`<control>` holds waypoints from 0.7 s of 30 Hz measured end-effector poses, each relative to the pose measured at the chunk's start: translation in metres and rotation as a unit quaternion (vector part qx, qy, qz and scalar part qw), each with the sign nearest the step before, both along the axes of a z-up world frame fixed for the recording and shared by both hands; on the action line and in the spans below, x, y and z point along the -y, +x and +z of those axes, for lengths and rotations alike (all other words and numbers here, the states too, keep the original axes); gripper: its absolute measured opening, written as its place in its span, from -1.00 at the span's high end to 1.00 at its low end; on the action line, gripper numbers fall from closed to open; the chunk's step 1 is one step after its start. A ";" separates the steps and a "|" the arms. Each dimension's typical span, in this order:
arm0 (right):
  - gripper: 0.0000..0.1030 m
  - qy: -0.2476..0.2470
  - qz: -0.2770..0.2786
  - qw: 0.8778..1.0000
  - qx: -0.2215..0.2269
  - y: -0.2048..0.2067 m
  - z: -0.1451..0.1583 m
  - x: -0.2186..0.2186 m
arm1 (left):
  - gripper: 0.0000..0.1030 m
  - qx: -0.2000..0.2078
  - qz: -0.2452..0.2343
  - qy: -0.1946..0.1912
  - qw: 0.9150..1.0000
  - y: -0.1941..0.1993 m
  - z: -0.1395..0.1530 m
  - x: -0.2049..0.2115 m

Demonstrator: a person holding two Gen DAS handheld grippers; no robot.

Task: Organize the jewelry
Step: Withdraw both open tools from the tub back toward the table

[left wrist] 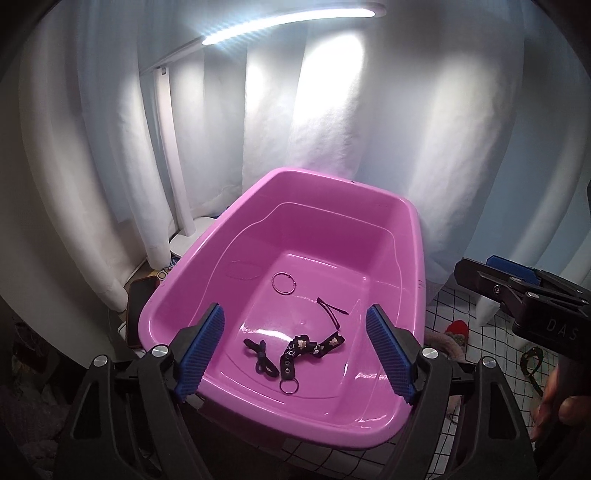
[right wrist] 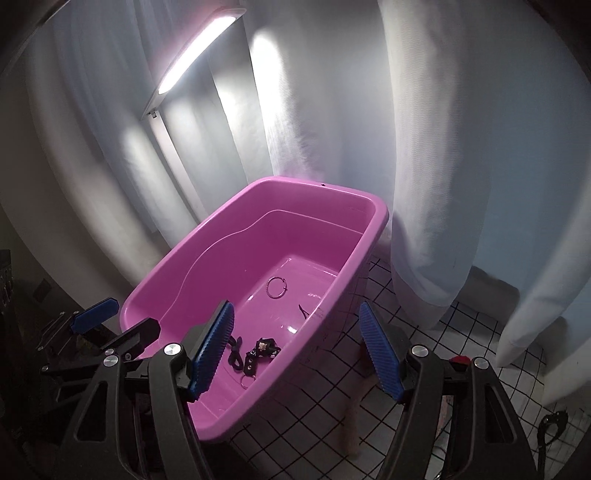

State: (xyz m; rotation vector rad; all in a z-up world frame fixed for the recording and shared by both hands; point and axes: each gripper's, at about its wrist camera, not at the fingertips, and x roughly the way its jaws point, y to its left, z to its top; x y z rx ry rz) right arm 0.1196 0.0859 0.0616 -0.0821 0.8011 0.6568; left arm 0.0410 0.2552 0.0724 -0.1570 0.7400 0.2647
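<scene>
A pink plastic tub [left wrist: 207, 254] [right wrist: 192, 247] holds several pieces: a thin ring bracelet [left wrist: 284, 283] [right wrist: 276, 287], a thin dark cord [left wrist: 330, 308] [right wrist: 306, 312], a knotted black cord [left wrist: 262, 356] [right wrist: 233, 352], and a black printed strap with a key ring [left wrist: 308, 349] [right wrist: 260, 352]. My left gripper [left wrist: 295, 352] is open and empty, above the tub's near end. My right gripper [right wrist: 297, 354] is open and empty, straddling the tub's right wall. The right gripper's body shows at the right in the left wrist view [left wrist: 524, 295]. The left gripper shows at the left in the right wrist view [right wrist: 110, 332].
White curtains [left wrist: 369, 129] hang close behind the tub, with a lit lamp bar [left wrist: 288, 22] overhead. A white grid-patterned cloth [right wrist: 424, 350] covers the table on the right. A red item [left wrist: 458, 328] and a dark looped piece [left wrist: 532, 362] lie there. A dark phone [left wrist: 140, 295] lies left of the tub.
</scene>
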 end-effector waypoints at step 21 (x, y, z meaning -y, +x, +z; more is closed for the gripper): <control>-0.37 0.005 -0.168 0.986 -0.019 -0.123 -0.041 0.254 | -0.75 0.023 -0.138 -0.029 0.990 -0.058 -0.025 0.198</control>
